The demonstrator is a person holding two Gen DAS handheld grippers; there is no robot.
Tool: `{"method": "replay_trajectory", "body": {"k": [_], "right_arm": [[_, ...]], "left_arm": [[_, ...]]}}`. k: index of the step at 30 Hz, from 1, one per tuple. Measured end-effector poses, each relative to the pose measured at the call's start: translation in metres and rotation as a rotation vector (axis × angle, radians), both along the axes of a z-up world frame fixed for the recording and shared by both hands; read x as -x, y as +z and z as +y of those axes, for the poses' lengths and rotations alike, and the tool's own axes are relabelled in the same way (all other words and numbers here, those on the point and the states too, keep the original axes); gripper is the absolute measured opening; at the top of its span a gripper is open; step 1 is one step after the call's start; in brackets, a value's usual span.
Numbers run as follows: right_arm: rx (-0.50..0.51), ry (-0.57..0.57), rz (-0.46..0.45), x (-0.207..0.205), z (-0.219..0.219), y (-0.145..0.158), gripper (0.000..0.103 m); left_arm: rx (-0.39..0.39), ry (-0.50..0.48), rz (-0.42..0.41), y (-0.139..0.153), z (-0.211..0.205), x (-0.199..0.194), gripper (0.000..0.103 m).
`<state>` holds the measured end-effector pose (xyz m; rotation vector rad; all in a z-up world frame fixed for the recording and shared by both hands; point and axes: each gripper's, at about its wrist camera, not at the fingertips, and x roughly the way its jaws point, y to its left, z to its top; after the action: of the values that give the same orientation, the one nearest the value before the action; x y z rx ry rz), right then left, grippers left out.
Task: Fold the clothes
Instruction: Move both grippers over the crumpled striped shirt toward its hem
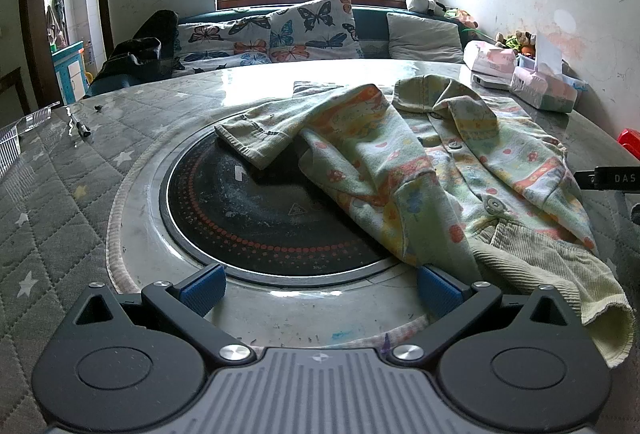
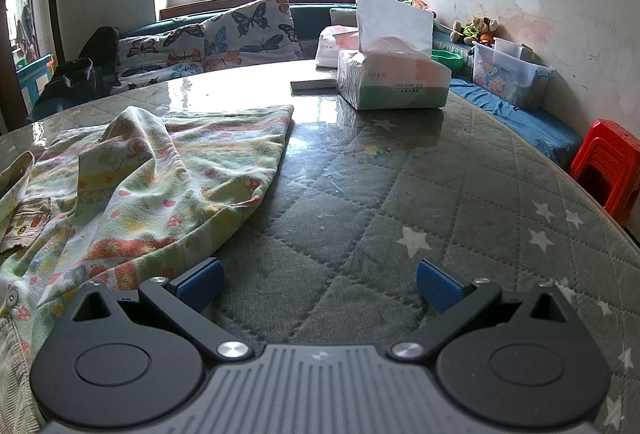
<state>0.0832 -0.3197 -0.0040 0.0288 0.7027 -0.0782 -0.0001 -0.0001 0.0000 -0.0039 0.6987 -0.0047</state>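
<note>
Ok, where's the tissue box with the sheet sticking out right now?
In the right wrist view the tissue box stands on the far side of the table, right of centre, beyond the crumpled shirt and beside a second tissue pack.

The left gripper (image 1: 322, 288) is black with a grey ribbed plate in the middle. It has two big round black parts, one on each side, and shiny silver screws. Its fingers (image 1: 204, 288) have blue bumpy pads. The right gripper (image 2: 320, 286) looks just the same: black arms, grey ribbed plate, silver screws, and blue pads on its fingers (image 2: 438, 286).
</note>
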Motion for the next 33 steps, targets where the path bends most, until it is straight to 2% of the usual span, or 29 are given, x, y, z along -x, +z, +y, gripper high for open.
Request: {"method": "replay_trajectory", "body": {"k": [8, 21, 26, 33], "right_arm": [[-0.014, 0.012, 0.006, 0.005, 0.001, 0.001, 0.103], [0.01, 0.089, 0.041, 0.051, 0.011, 0.008, 0.103], [0.003, 0.114, 0.045, 0.068, 0.018, 0.015, 0.103], [-0.063, 0.165, 0.065, 0.089, 0.03, 0.023, 0.103]], "left_arm": [[-0.003, 0.015, 0.006, 0.001, -0.002, 0.002, 0.103], [-0.005, 0.059, 0.028, 0.004, -0.006, 0.01, 0.103], [0.03, 0.105, 0.053, 0.01, -0.007, 0.02, 0.103], [0.065, 0.174, 0.07, 0.019, -0.008, 0.037, 0.103]]}}
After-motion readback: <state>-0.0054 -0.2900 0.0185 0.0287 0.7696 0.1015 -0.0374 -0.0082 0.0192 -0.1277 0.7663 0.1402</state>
